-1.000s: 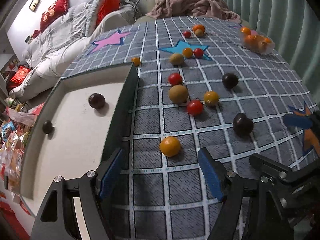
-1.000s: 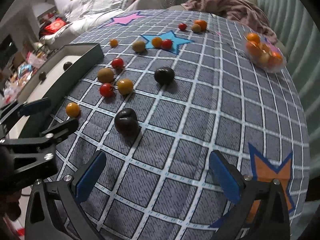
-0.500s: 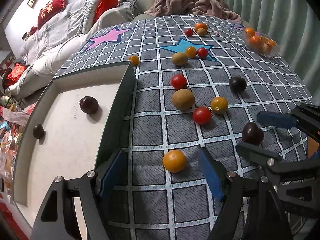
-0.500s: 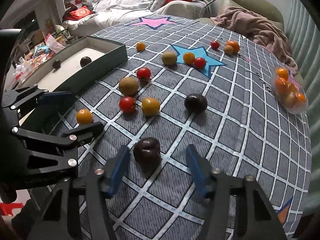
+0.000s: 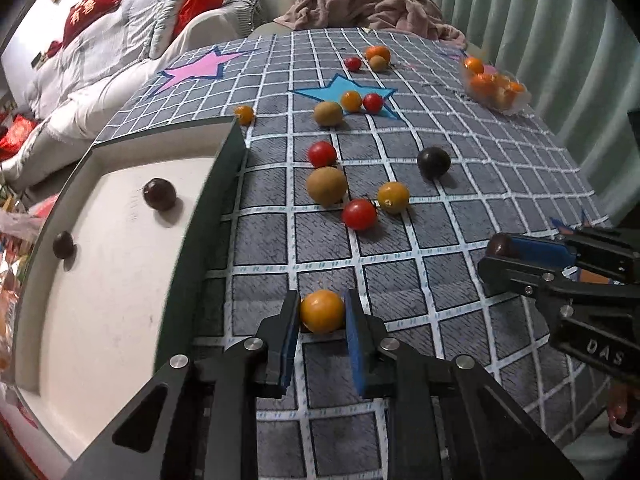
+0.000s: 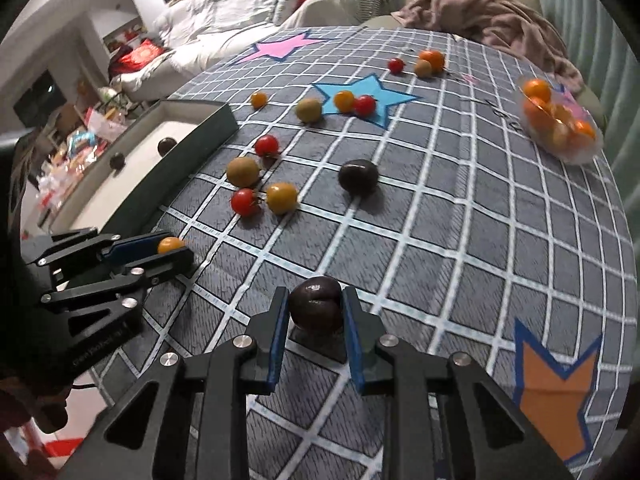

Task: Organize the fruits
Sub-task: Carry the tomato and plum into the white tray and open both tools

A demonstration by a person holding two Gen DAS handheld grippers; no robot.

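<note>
My left gripper is shut on an orange tomato resting on the grey checked cloth, beside the tray. It also shows in the right wrist view. My right gripper is shut on a dark plum on the cloth; it shows at the right of the left wrist view. The dark-walled white tray holds two dark plums. Several loose fruits lie ahead: a red tomato, a yellow tomato, a kiwi and a dark plum.
A clear plastic bag of oranges lies at the far right. More fruits sit on the blue star and beyond it. A sofa with a pink blanket stands behind the table. A curtain hangs on the right.
Both grippers moved forward and down and closed: the left around the orange tomato, the right around the dark plum. Both were open a second ago.
</note>
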